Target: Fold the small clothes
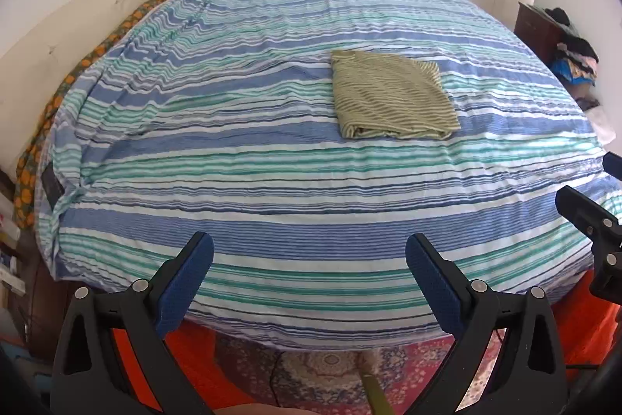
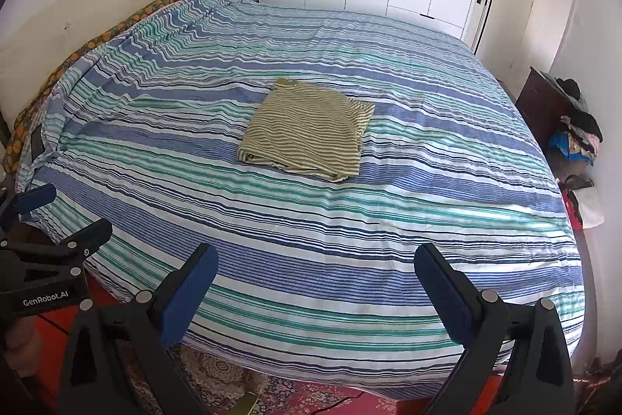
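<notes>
Folded striped shirt (image 1: 392,96) mid-bed, slightly far. Loose layers at near edge, sleeve corner poking out right; could slump open if bedspread (image 1: 272,181) tugged. Left claw (image 1: 309,282) and right claw (image 2: 315,292) wide open, empty, at near bed edge.

We see one small shirt (image 1: 392,96), olive green with thin pale stripes, folded into a neat flat rectangle and lying on the bed. It rests well ahead of both our grippers, touching neither. From the left gripper (image 1: 309,279) it sits ahead and slightly right; from the right gripper (image 2: 315,286) ahead, nearly centred.
</notes>
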Available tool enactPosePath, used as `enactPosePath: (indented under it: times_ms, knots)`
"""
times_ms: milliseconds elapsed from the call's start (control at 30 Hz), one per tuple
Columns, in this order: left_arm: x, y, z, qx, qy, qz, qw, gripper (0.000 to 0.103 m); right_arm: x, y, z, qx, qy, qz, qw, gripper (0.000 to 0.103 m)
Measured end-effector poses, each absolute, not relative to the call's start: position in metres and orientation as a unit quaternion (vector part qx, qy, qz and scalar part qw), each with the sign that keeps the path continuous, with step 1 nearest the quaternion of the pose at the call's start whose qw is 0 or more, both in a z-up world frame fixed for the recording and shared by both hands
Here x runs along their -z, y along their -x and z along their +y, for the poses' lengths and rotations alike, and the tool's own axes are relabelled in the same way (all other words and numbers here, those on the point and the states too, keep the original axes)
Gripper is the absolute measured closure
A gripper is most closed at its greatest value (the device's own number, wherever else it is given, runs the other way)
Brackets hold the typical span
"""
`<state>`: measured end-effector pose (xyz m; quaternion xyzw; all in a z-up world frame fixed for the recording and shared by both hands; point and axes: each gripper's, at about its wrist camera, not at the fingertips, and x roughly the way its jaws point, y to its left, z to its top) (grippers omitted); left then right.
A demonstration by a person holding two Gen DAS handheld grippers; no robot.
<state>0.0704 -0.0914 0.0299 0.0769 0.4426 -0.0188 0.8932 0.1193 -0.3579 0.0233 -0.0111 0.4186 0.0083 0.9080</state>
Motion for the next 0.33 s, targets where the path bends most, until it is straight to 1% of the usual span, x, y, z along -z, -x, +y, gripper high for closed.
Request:
enactPosePath:
  times_ms: [333]
  knots:
    - [-0.0385, -0.0640, -0.0918, 0.022, -0.069, 0.432, 0.899, 0.003, -0.0237, -0.1140, -0.3556, -0.007, 0.010, 0.416, 0.909, 0.003]
